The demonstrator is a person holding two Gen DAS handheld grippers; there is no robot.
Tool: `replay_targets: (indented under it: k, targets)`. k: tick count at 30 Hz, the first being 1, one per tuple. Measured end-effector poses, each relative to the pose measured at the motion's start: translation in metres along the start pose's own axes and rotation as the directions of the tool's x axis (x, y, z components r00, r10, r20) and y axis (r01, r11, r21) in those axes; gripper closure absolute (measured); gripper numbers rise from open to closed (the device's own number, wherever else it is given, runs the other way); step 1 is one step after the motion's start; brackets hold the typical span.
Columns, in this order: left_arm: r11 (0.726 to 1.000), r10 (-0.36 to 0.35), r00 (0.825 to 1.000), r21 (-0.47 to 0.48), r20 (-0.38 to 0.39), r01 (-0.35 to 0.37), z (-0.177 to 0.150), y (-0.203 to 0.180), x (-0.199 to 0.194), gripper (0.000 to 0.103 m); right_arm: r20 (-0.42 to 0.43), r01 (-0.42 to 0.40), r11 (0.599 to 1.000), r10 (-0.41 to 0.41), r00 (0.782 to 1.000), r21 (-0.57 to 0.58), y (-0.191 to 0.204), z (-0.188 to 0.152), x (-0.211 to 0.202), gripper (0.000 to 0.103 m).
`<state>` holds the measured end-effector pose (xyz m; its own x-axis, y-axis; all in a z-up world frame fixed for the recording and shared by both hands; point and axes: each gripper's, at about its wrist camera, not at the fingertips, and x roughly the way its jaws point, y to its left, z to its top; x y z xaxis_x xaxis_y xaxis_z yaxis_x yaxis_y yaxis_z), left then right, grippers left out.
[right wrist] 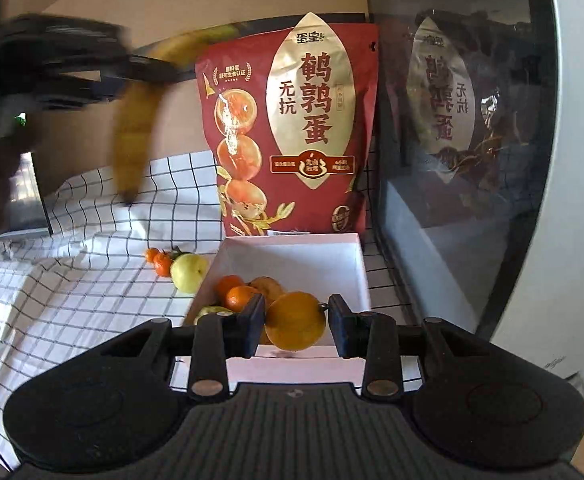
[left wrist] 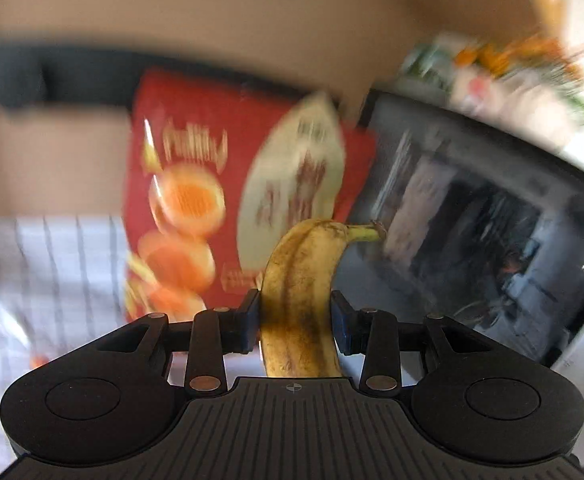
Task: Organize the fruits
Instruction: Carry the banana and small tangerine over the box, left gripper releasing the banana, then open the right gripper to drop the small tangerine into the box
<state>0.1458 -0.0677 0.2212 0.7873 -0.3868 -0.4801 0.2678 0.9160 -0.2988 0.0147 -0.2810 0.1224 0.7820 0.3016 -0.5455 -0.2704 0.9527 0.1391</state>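
Left tongs [left wrist: 295, 322]: clamped on a spotted banana [left wrist: 299, 300], one pad on each side of its middle — long axis running up the frame, stem at the top bending right.
Same tongs from the right wrist view: blurred in the upper left of the frame, the banana [right wrist: 134, 136] hanging well above the checked cloth [right wrist: 72, 280] on the surface.
Loose fruit: small tangerines [right wrist: 159, 261] and a green pear [right wrist: 188, 274] on the cloth, just left of the white box [right wrist: 292, 254].
Box contents: oranges [right wrist: 236, 294] and other fruit in its lower left corner; the back and right of its floor look bare.
Right tongs [right wrist: 295, 326]: closed on a big orange [right wrist: 295, 320], at the near edge of the box.
Key relation: the box lies down and right of the banana, so the left tongs must cross toward the right ones — probably turning the banana to lie along the floor.
Edges: red pouch [right wrist: 292, 136] just behind the box, dark glass door [right wrist: 451, 140] at its right.
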Motion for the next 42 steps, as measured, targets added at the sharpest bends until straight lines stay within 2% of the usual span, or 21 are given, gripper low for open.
replay_targets:
  k: [3, 9, 13, 16, 19, 21, 25, 30, 33, 35, 37, 40, 42]
  targets:
    - [0.999, 0.035, 0.991, -0.028, -0.13, -0.039, -0.022, -0.003, 0.06, 0.062, -0.018, -0.018, 1.0, 0.018, 1.0, -0.008, -0.014, -0.002, 0.001, 0.069]
    - [0.99, 0.105, 0.968, -0.07, -0.228, -0.123, -0.06, -0.006, 0.13, 0.062, -0.083, -0.06, 0.998, 0.061, 0.995, 0.007, -0.035, -0.016, 0.015, 0.069]
    - [0.976, 0.161, 0.945, -0.093, -0.285, -0.194, -0.084, -0.004, 0.145, 0.062, -0.108, -0.102, 0.995, 0.103, 0.989, 0.019, -0.042, -0.024, 0.023, 0.069]
    - [0.963, 0.23, 0.909, -0.056, -0.349, -0.265, -0.097, -0.01, 0.152, 0.062, -0.111, -0.123, 0.992, 0.125, 0.986, 0.024, -0.047, -0.027, 0.028, 0.069]
    - [0.942, 0.291, 0.878, -0.044, -0.381, -0.332, -0.104, -0.009, 0.158, 0.062, -0.113, -0.142, 0.989, 0.145, 0.983, 0.035, -0.055, -0.029, 0.032, 0.069]
    - [0.942, 0.29, 0.873, -0.046, -0.392, -0.333, -0.103, -0.008, 0.163, 0.062, -0.111, -0.151, 0.988, 0.154, 0.982, 0.037, -0.063, -0.03, 0.037, 0.069]
    - [0.944, 0.313, 0.863, 0.033, -0.397, -0.327, -0.103, -0.017, 0.179, 0.061, -0.114, -0.177, 0.984, 0.18, 0.977, 0.03, -0.075, -0.03, 0.04, 0.069]
    - [0.95, 0.289, 0.847, 0.021, -0.446, -0.312, -0.098, -0.012, 0.18, 0.061, -0.13, -0.214, 0.977, 0.214, 0.968, 0.013, -0.084, -0.03, 0.045, 0.069]
    - [0.958, 0.253, 0.886, -0.025, -0.389, -0.285, -0.089, -0.006, 0.16, 0.062, -0.131, -0.236, 0.972, 0.233, 0.964, -0.011, -0.086, -0.03, 0.044, 0.069]
    - [0.955, 0.265, 0.902, -0.037, -0.341, -0.295, -0.083, -0.001, 0.146, 0.063, -0.134, -0.258, 0.966, 0.254, 0.958, -0.02, -0.087, -0.03, 0.044, 0.069]
    - [0.957, 0.231, 0.922, -0.096, -0.311, -0.272, -0.078, 0.009, 0.128, 0.063, -0.14, -0.267, 0.963, 0.261, 0.955, -0.028, -0.089, -0.03, 0.045, 0.069]
    - [0.956, 0.179, 0.941, -0.177, -0.286, -0.236, -0.077, 0.025, 0.095, 0.063, -0.143, -0.273, 0.961, 0.264, 0.954, -0.044, -0.087, -0.028, 0.046, 0.069]
    - [0.949, 0.171, 0.942, -0.21, -0.289, -0.236, -0.083, 0.035, 0.072, 0.063, -0.143, -0.273, 0.96, 0.263, 0.954, -0.057, -0.083, -0.024, 0.048, 0.069]
